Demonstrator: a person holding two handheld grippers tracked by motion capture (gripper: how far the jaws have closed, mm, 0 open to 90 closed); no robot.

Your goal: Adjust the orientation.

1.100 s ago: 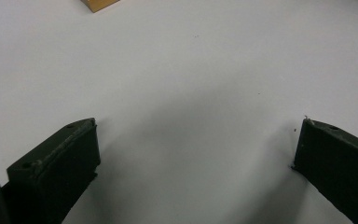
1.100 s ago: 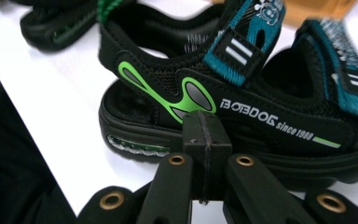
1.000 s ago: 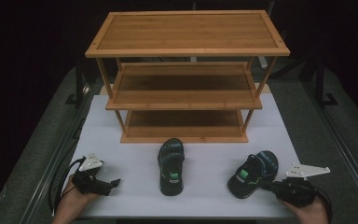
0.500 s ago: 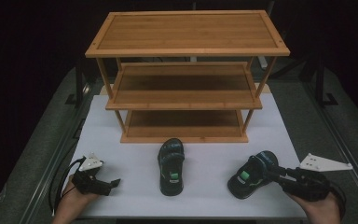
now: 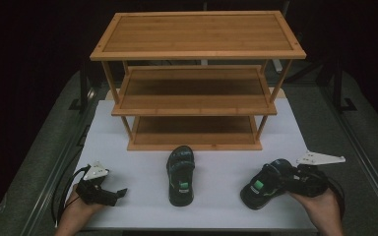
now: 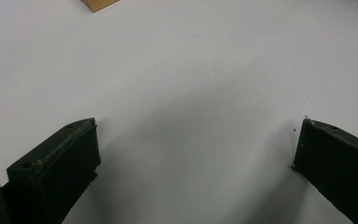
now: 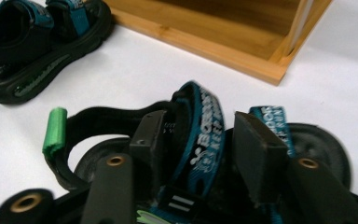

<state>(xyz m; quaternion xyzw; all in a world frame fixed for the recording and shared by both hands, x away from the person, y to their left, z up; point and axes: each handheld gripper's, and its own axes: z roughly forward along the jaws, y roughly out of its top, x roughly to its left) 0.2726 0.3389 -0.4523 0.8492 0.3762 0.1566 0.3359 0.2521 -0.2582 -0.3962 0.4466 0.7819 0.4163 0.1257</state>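
Straddling a teal strap of the near-right sandal (image 5: 267,183) on the counter (image 5: 216,206), the right hand-held gripper (image 7: 200,140) has just been opening, pads slack. The strap could slip free if lifted now. Left hand-held gripper (image 6: 196,154) gapes empty.

- Rack (image 5: 197,34): wood, smooth, satin sheen.
- Table (image 5: 128,147): white, matt, smooth.
- Sandals (image 5: 181,174): black rubbery soles, woven cloth straps (image 7: 205,135).
- Hand-held gripper pads (image 6: 56,158): matt black, scuffed.

Left gripper (image 5: 109,195) rests near-left, fingers (image 6: 56,163) spread wide; right gripper (image 7: 198,144) near-right, its jaws just opening, fingers (image 7: 256,149) parted.
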